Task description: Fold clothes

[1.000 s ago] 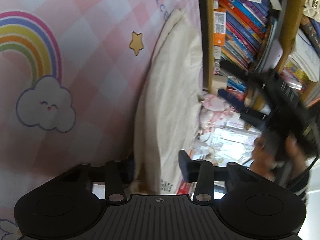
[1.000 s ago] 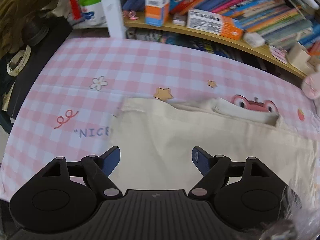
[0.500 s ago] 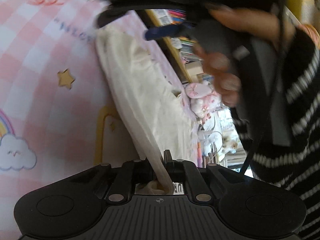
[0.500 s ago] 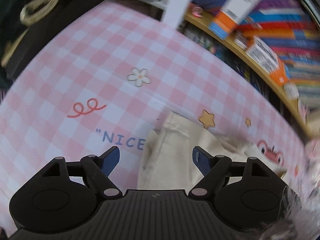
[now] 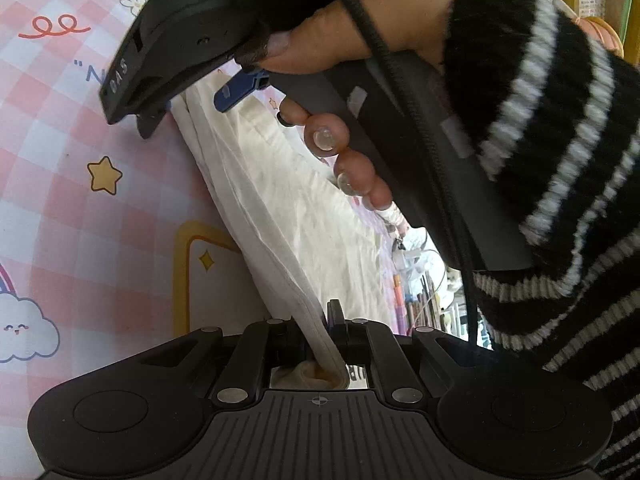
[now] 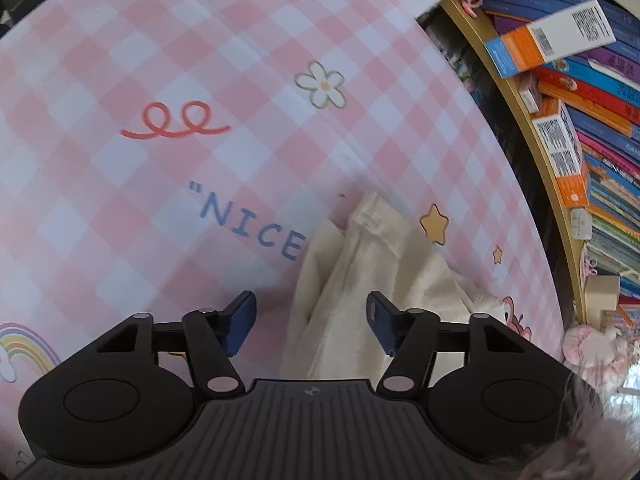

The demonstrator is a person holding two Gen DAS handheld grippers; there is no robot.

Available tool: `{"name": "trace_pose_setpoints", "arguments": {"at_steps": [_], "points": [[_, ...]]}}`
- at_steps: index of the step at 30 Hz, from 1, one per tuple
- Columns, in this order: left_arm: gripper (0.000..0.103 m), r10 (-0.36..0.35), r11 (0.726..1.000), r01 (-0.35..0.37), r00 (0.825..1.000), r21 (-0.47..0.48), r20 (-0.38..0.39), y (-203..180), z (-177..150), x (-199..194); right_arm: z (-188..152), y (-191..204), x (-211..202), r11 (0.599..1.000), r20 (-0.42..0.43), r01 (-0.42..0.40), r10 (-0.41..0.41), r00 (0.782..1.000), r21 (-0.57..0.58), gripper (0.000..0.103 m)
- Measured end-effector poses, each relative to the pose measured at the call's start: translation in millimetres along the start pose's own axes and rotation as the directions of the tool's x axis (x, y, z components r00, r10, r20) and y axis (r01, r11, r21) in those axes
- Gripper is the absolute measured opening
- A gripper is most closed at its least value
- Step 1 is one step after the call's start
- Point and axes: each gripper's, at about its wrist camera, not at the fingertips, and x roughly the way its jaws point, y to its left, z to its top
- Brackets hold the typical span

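Note:
A cream cloth (image 5: pixel 288 200) lies stretched across the pink checked table cover (image 5: pixel 80 208). My left gripper (image 5: pixel 320 328) is shut on the cloth's near edge, which bunches up between its jaws. In the right wrist view the far corner of the cream cloth (image 6: pixel 360 264) sits between the blue pads of my right gripper (image 6: pixel 312 320). Those jaws are closing and still stand apart from the cloth on both sides. The left wrist view shows the right gripper's blue fingertip (image 5: pixel 236 92) above the cloth, held by a hand in a black-and-white striped sleeve (image 5: pixel 560 160).
A wooden bookshelf (image 6: pixel 560 184) packed with books runs along the table's far side. A pink plush toy (image 6: pixel 592 348) sits by the shelf. The cover carries printed motifs: the word "NICE" (image 6: pixel 252 224), a flower (image 6: pixel 322 84), stars, a cloud.
My left gripper closed on the cloth's edge and lifted it. My right gripper swung down over the cloth's far corner, rolled, and its jaws narrowed.

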Motion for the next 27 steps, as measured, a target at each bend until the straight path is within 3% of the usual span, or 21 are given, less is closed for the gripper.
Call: {"name": "trace_pose_setpoints", "arguments": {"at_steps": [9, 17, 21, 27], "points": [[0.008, 0.009, 1.000, -0.009, 1.000, 0.013, 0.009, -3.9, -4.4, -2.3, 0.2, -14.5, 7.7, 0.998, -0.013, 0.008, -0.007, 1.000, 0.057, 0.042], [0.008, 0.019, 1.000, -0.019, 1.000, 0.012, 0.017, -5.7, -8.7, -4.5, -3.8, -17.7, 3.4, 0.998, 0.010, -0.026, 0.025, 1.000, 0.061, 0.011], [0.008, 0.018, 1.000, -0.018, 1.000, 0.024, 0.015, -9.7, -10.2, -5.1, -11.3, -31.8, -3.8, 0.995, 0.046, -0.064, 0.060, 0.997, 0.083, 0.009], [0.008, 0.021, 0.993, -0.022, 1.000, 0.118, 0.013, -33.7, -11.0, -1.1, -38.3, -71.0, -20.3, 0.977, 0.126, -0.140, 0.120, 0.985, 0.161, 0.008]]}}
